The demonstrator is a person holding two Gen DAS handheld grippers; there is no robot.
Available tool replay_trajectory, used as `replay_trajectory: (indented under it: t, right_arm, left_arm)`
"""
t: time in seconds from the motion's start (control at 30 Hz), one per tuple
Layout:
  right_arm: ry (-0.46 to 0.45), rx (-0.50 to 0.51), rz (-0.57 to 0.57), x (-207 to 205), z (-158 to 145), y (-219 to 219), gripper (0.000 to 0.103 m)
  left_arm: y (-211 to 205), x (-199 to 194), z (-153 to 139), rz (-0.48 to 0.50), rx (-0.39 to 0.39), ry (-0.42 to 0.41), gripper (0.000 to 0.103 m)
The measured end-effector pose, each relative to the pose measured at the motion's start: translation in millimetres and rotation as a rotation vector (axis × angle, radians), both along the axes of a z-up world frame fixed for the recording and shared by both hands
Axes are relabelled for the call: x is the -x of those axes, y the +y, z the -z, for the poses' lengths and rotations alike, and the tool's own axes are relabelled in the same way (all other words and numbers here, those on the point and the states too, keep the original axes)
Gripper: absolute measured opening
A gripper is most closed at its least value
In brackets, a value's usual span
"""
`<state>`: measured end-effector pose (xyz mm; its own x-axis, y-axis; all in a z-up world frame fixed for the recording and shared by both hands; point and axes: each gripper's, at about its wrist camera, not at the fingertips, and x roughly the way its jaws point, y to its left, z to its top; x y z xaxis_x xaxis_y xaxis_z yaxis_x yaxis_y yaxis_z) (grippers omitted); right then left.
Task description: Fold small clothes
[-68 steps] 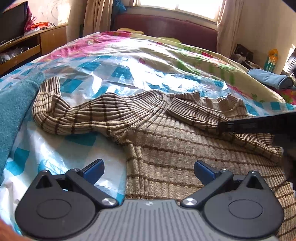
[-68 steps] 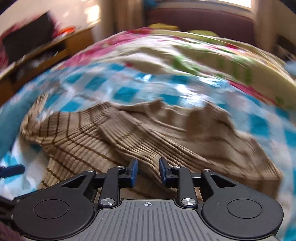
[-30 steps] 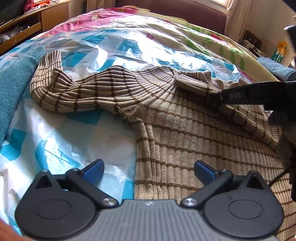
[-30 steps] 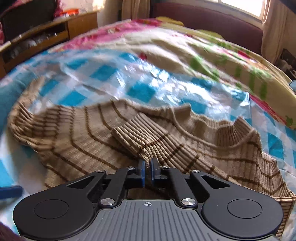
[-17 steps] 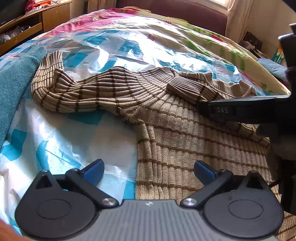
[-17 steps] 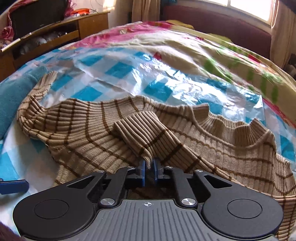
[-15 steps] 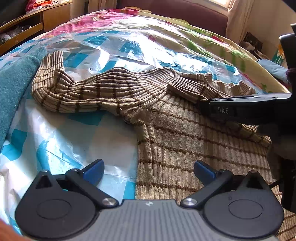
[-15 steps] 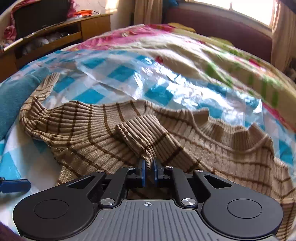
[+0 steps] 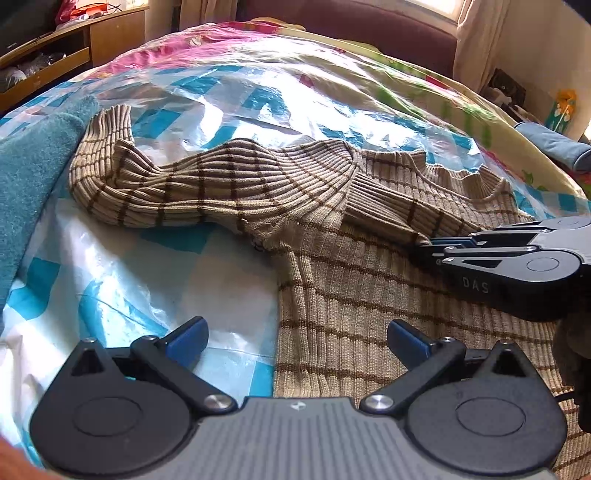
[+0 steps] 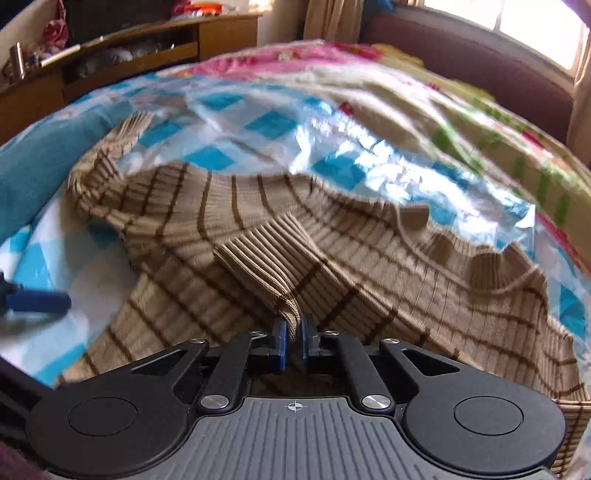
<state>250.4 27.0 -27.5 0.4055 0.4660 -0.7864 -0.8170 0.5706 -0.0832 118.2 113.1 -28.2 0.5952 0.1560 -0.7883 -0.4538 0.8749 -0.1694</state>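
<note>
A beige ribbed sweater with brown stripes (image 9: 332, 251) lies spread on the bed; it also shows in the right wrist view (image 10: 369, 258). Its left sleeve (image 9: 155, 184) stretches out to the left. My right gripper (image 10: 292, 341) is shut on the right sleeve's ribbed cuff (image 10: 269, 262), folded across the chest. It shows from the side in the left wrist view (image 9: 428, 247). My left gripper (image 9: 295, 339) is open and empty, low over the sweater's left edge and the plastic sheet. One blue fingertip (image 10: 37, 301) of it shows in the right wrist view.
The bed is covered by a blue-and-white checked plastic sheet (image 9: 122, 269) over a floral quilt (image 9: 332, 59). A teal towel (image 9: 26, 166) lies at the left. A wooden shelf unit (image 10: 129, 51) and a headboard (image 9: 351, 18) stand beyond.
My right gripper has pulled the cuff nearer and lower across the sweater's chest, still clamped. My left gripper has stayed open, barely moving.
</note>
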Motion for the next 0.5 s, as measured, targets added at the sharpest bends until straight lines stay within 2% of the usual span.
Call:
replay_trajectory:
  t: [0.03,0.13,0.27,0.37,0.5]
  right_arm:
    - [0.006,-0.003,-0.006,0,-1,0,0.015]
    - [0.016,-0.016,-0.012,4,-14,1,0.015]
    - [0.025,-0.091,-0.054,13,-40,9,0.015]
    - [0.057,-0.126,-0.1,16,-52,35,0.015]
    - [0.104,-0.15,-0.186,23,-62,91,0.016]
  left_arm:
    - [1,2,-3,-0.003,0.0,-0.008,0.103]
    - [5,9,-14,-0.018,-0.012,-0.037,0.103]
    - [19,24,-28,-0.081,-0.049,-0.088,0.103]
    - [33,32,-34,-0.139,-0.078,-0.106,0.103]
    - [56,46,-38,-0.214,-0.095,-0.13,0.103]
